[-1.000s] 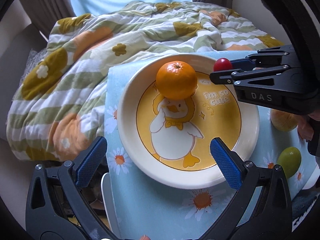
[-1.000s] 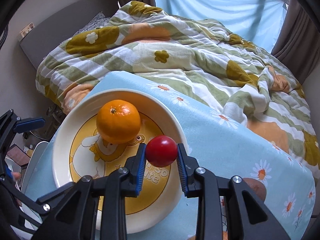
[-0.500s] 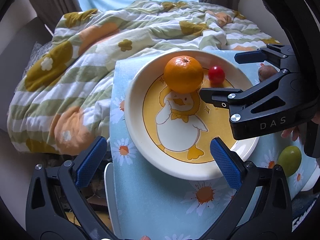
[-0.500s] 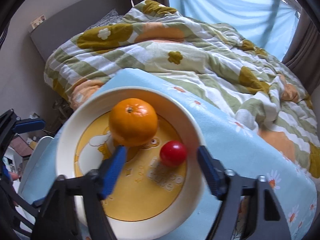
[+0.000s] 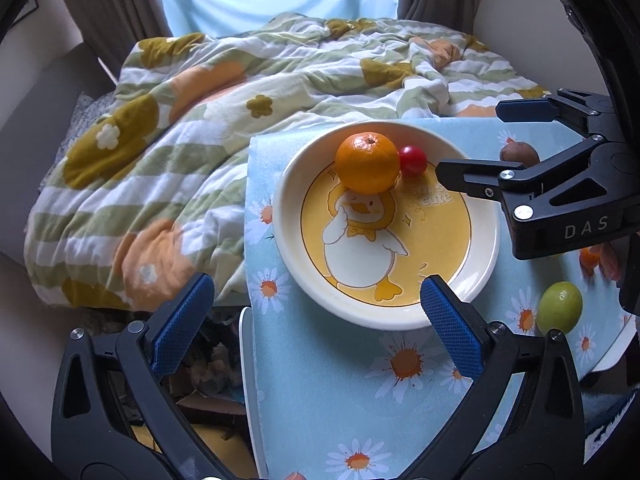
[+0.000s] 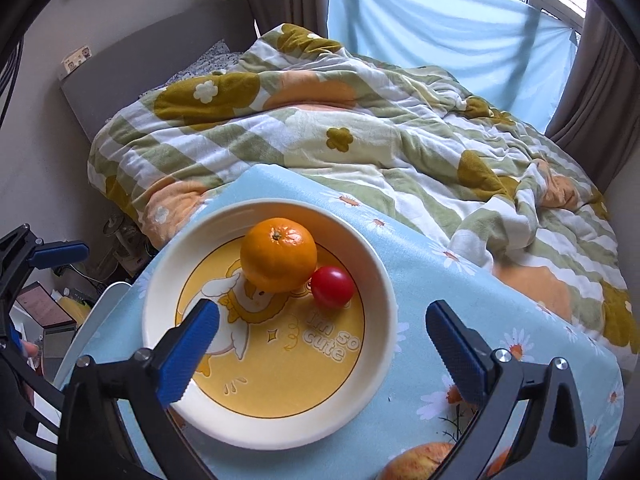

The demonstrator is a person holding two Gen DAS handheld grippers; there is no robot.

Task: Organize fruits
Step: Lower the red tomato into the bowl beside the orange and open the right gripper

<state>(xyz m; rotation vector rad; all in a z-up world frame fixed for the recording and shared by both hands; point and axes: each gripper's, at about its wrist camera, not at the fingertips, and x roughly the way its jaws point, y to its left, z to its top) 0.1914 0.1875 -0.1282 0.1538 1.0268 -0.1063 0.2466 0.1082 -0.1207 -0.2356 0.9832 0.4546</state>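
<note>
A cream plate (image 5: 486, 248) (image 6: 380, 280) with a yellow duck picture lies on the daisy-print blue cloth. On it an orange (image 5: 367, 163) (image 6: 279, 255) and a small red tomato (image 5: 413, 161) (image 6: 332, 287) rest touching at the far side. My right gripper (image 6: 320, 338) hangs open above the plate's near half, empty; the left wrist view shows it from the side (image 5: 490, 142). My left gripper (image 5: 320, 320) is open and empty over the plate's near rim. A green fruit (image 5: 559, 308), a brown fruit (image 5: 519, 153) and an apple (image 6: 418, 462) lie on the cloth.
A flowered quilt (image 5: 192, 152) (image 6: 360, 132) covers the bed behind the cloth. The cloth's left edge (image 5: 250, 280) drops off to clutter on the floor. Curtains and a window stand at the back. Part of a hand (image 5: 604, 258) shows behind the right gripper.
The right gripper let go of the red tomato; it now lies on the plate against the orange. Both grippers have pulled up and back from the plate.
</note>
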